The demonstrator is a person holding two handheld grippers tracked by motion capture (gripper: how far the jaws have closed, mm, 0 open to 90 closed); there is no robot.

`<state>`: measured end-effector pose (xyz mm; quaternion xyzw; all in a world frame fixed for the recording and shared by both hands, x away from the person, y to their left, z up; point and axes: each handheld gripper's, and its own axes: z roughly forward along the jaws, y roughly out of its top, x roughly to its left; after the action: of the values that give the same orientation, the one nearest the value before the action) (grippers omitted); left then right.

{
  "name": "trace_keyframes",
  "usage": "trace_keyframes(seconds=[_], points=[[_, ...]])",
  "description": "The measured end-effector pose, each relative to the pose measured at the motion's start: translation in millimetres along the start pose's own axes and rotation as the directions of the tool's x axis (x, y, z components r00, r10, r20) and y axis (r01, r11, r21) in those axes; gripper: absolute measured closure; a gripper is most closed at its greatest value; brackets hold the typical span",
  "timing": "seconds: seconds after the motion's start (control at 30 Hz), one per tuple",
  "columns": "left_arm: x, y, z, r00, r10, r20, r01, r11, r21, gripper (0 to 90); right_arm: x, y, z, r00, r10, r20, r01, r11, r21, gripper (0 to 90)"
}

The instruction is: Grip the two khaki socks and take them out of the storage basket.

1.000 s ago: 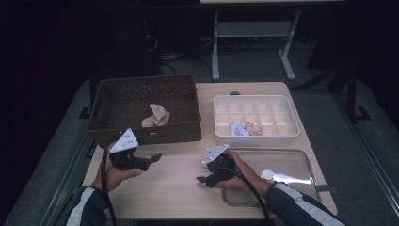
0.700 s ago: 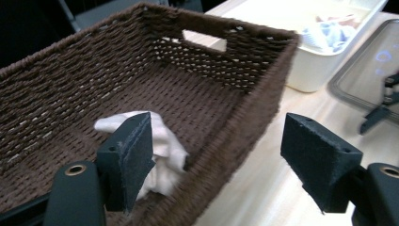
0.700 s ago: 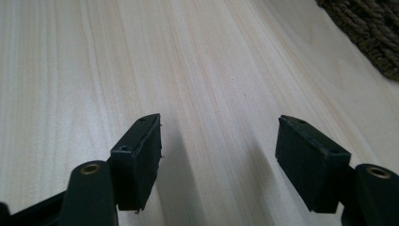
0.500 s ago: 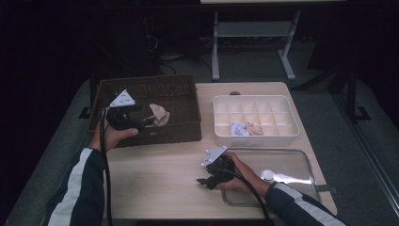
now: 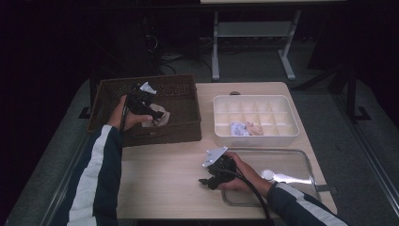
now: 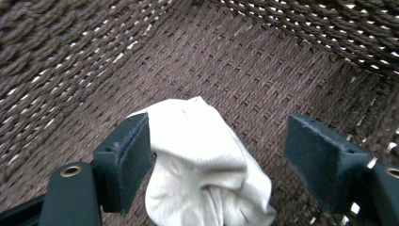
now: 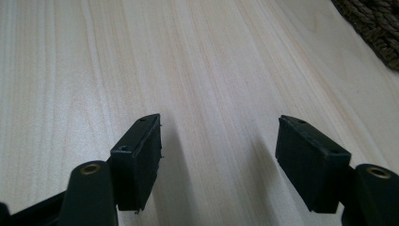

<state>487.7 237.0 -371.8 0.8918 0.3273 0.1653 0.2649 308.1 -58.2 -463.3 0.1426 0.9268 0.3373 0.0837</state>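
My left gripper [image 6: 216, 155] sits spread around the cream cloth [image 6: 202, 165] in the basket [image 5: 183, 94], upper left; grasp pending. Two cloths lie in the white tray [image 5: 221, 117]. Right gripper [image 7: 216, 160] idle, spread.

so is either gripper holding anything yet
Nothing is held. The left gripper stands open around the pale cloth in the basket; the right gripper is open.
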Motion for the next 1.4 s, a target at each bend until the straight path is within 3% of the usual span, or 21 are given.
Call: trace_keyframes(seconds=[0.17, 0.2, 0.23, 0.4, 0.5, 0.53, 0.57, 0.63, 0.7, 0.8, 0.93, 0.97, 1.0, 1.03, 1.07, 1.1, 1.13, 1.17, 1.27, 1.3, 1.4], points=[[7.7, -0.6, 22.7, 0.9993, -0.010, 0.037, 0.005, 0.9942, 0.107, 23.6, -0.8, -0.3, 0.6, 1.0000, -0.006, -0.002, 0.006, 1.000, 0.002, 31.4], [8.5, -2.5, 30.1, 0.9991, -0.005, 0.041, 0.000, 0.9899, 0.142, 23.8, -1.4, -0.5, 0.6, 0.9998, -0.019, 0.001, 0.019, 1.000, 0.003, 31.5], [10.3, -4.5, 42.5, 0.9987, -0.013, 0.050, 0.003, 0.9789, 0.204, 21.9, -1.6, -0.7, 0.4, 0.9999, -0.017, 0.000, 0.017, 1.000, 0.004, 31.5], [11.6, -3.3, 55.2, 0.9983, -0.016, 0.056, 0.001, 0.9648, 0.263, 18.4, -2.7, -2.0, 0.6, 0.9999, 0.007, -0.009, -0.007, 1.000, 0.000, 31.5], [11.6, -6.1, 66.5, 0.9966, -0.028, 0.077, 0.001, 0.9422, 0.335, 17.9, -3.8, -2.8, 0.2, 0.9998, 0.016, -0.011, -0.016, 1.000, 0.002, 31.6], [11.6, -6.1, 66.5, 0.9966, -0.028, 0.077, 0.001, 0.9422, 0.335, 19.3, -3.8, -2.8, 0.2, 0.9998, 0.016, -0.011, -0.016, 1.000, 0.002, 31.6], [9.1, -7.5, 72.4, 0.9963, -0.010, 0.086, -0.024, 0.9249, 0.380, 19.5, -3.3, -3.1, -0.2, 0.9996, 0.024, -0.016, -0.024, 1.000, 0.003, 31.6], [10.7, -7.2, 71.4, 0.9946, -0.023, 0.101, -0.018, 0.9234, 0.383, 22.9, -3.7, -3.7, -0.5, 0.9997, 0.021, -0.014, -0.021, 1.000, 0.005, 31.6], [12.1, -8.0, 69.8, 0.9953, -0.030, 0.092, -0.007, 0.9254, 0.379, 31.4, -4.4, -4.4, -0.3, 0.9999, 0.009, -0.013, -0.009, 1.000, 0.000, 31.6], [12.2, -7.1, 66.1, 0.9962, -0.013, 0.086, -0.019, 0.9317, 0.363, 60.7, -4.1, -4.5, -0.6, 0.9998, 0.007, -0.017, -0.007, 1.000, 0.001, 31.6], [7.0, -3.5, 65.6, 0.9964, 0.058, 0.062, -0.077, 0.9248, 0.373, 69.4, -3.2, -4.3, -0.8, 0.9997, 0.009, -0.022, -0.009, 1.000, 0.002, 31.6], [5.8, -0.8, 62.9, 0.9943, 0.104, 0.020, -0.104, 0.9228, 0.371, 70.6, -2.2, -3.9, -1.4, 0.9996, 0.016, -0.023, -0.016, 1.000, 0.007, 31.6], [6.1, 0.3, 60.3, 0.9937, 0.110, -0.019, -0.097, 0.9300, 0.355, 71.8, -2.0, -4.0, -1.4, 0.9996, 0.016, -0.023, -0.016, 1.000, 0.007, 31.6], [6.1, 0.3, 60.3, 0.9937, 0.110, -0.019, -0.097, 0.9300, 0.355, 72.4, -2.0, -4.0, -1.4, 0.9996, 0.016, -0.023, -0.016, 1.000, 0.007, 31.6], [7.4, 2.9, 52.5, 0.9922, 0.109, -0.061, -0.085, 0.9479, 0.307, 72.9, -2.1, -4.0, -1.3, 0.9996, 0.017, -0.024, -0.017, 1.000, 0.007, 31.5], [7.5, 4.3, 48.3, 0.9907, 0.108, -0.083, -0.081, 0.9569, 0.279, 73.2, -2.1, -3.9, -1.3, 0.9996, 0.016, -0.022, -0.016, 1.000, 0.007, 31.4], [7.5, 4.3, 48.3, 0.9907, 0.108, -0.083, -0.081, 0.9569, 0.279, 73.4, -2.1, -3.9, -1.3, 0.9996, 0.016, -0.022, -0.016, 1.000, 0.007, 31.4], [8.1, 5.7, 44.0, 0.9901, 0.099, -0.099, -0.072, 0.9669, 0.245, 73.4, -2.1, -3.9, -1.4, 0.9996, 0.016, -0.022, -0.016, 1.000, 0.007, 31.4], [8.4, 8.7, 33.0, 0.9897, 0.086, -0.115, -0.063, 0.9801, 0.188, 73.6, -3.1, -4.3, -1.1, 0.9998, 0.007, -0.020, -0.007, 1.000, 0.002, 31.4], [7.4, 10.0, 26.5, 0.9919, 0.056, -0.114, -0.040, 0.9890, 0.143, 73.7, -3.6, -4.4, -1.2, 0.9998, 0.008, -0.016, -0.008, 1.000, 0.003, 31.4], [4.4, 12.6, 18.5, 0.9903, 0.066, -0.122, -0.052, 0.9922, 0.113, 73.8, -3.3, -4.3, -1.9, 0.9998, 0.015, -0.012, -0.015, 1.000, 0.001, 31.4]])
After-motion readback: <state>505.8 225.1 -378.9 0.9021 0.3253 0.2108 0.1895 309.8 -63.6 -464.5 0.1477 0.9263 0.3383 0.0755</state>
